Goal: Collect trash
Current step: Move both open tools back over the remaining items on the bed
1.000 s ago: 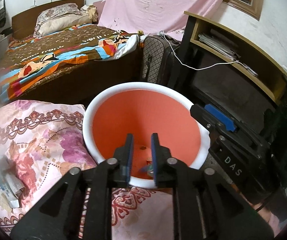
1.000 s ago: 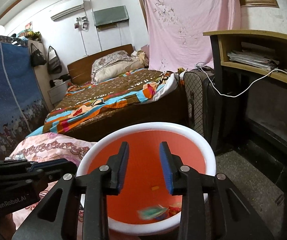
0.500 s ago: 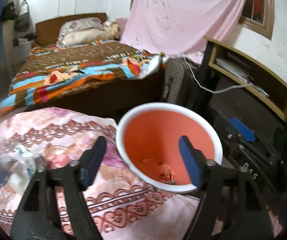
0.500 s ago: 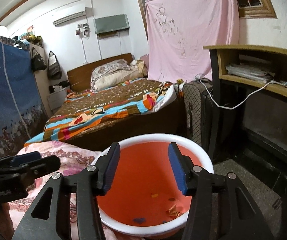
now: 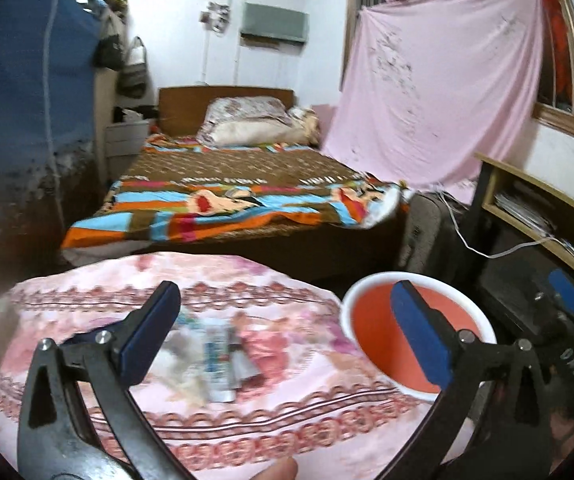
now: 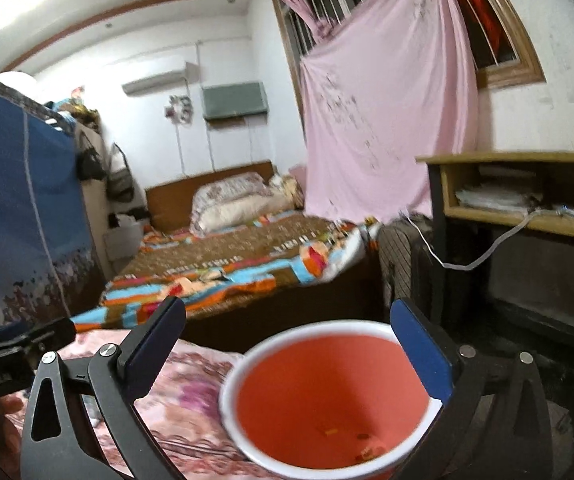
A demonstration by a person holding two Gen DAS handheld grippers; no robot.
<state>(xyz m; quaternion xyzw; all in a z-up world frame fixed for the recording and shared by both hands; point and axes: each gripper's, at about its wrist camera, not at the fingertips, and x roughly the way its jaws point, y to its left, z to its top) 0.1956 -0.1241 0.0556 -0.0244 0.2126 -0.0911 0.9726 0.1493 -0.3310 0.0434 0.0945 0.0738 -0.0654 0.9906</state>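
An orange bucket with a white rim [image 5: 371, 332] [image 6: 319, 384] stands beside a pink floral cloth [image 5: 247, 292] [image 6: 191, 392]. A few small scraps [image 6: 367, 450] lie on its bottom. Blurred wrappers and a tube [image 5: 219, 360] lie on the cloth. My left gripper [image 5: 283, 292] hangs above the cloth, left of the bucket, its jaws opening wide with nothing between them. Above the bucket's near rim is my right gripper [image 6: 287, 306], jaws also opening and empty.
A bed with a striped blanket [image 5: 247, 200] fills the middle of the room. A dark suitcase [image 5: 423, 232] and a wooden desk with shelves [image 5: 527, 208] and a white cable stand to the right. A fingertip [image 5: 275, 470] shows at the lower edge.
Both grippers went from nearly shut to wide open and rose. The left one swung left from over the bucket to over the cloth with the wrappers.
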